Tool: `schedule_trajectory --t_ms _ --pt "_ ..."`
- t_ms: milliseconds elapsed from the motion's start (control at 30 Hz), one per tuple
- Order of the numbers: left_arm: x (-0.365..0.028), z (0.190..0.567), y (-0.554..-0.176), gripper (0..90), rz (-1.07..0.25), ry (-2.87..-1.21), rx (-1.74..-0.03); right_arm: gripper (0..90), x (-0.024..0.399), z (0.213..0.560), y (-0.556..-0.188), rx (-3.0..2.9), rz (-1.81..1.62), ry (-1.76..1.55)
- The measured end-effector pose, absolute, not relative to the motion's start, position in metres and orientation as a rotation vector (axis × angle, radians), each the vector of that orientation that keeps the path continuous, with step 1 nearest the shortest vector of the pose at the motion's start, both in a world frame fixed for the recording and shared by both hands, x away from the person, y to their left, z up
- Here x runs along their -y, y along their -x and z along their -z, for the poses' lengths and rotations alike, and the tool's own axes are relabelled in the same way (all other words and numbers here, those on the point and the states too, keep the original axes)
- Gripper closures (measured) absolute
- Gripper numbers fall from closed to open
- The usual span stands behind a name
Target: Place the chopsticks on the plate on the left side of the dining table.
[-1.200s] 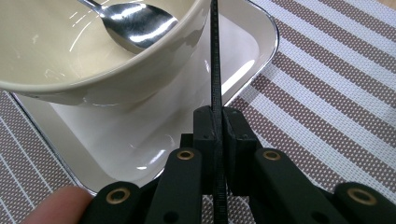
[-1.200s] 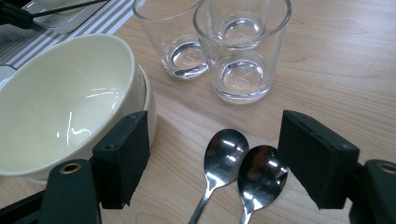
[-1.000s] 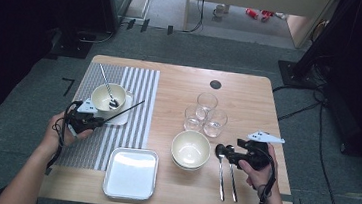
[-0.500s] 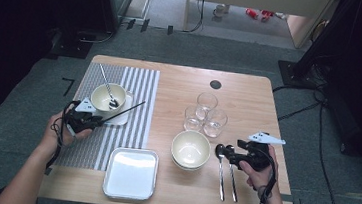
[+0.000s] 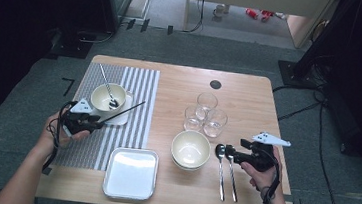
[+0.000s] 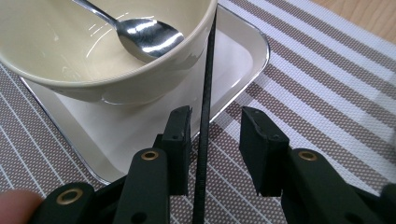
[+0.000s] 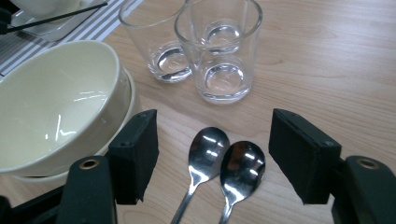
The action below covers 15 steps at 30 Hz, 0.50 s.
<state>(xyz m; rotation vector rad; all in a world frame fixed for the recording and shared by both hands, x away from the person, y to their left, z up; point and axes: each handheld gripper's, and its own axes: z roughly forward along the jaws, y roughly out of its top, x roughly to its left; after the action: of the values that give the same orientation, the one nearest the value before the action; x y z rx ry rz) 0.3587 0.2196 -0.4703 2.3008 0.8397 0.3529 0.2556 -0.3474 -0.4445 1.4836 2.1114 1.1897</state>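
Bright overhead light on table (image 5: 180, 87), dark surroundings, glare on spoons (image 7: 224, 163), blurred near tool edges

Right side crowded near the gripper; bare wood at far centre and far right.

Right gripper (image 7: 212, 158) jaws wide apart, straddling the bowls of two spoons (image 7: 219, 161) lying side by side; stacked cream bowls (image 7: 56, 107) sit just beside its left jaw, three glasses (image 5: 204, 115) cluster close ahead. Left gripper (image 6: 212, 140) has a thin black stick (image 6: 205, 116) running up between its part-open jaws, with a cream bowl (image 6: 107, 56) holding a spoon, on a white tray (image 6: 233, 60), right in front. Striped mat (image 5: 132, 122) lies open right of the stick. Metal tray (image 5: 131, 173) takes the near edge between the hands.
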Motion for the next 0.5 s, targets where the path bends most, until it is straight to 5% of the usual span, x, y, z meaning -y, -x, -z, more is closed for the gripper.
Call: schedule_trajectory --t_ms 500 --pt "-0.223 0.445 -0.335 59.9 -0.399 -2.237 -0.805 39.9 0.36 0.447 -0.253 -2.077 -1.145 -1.539"
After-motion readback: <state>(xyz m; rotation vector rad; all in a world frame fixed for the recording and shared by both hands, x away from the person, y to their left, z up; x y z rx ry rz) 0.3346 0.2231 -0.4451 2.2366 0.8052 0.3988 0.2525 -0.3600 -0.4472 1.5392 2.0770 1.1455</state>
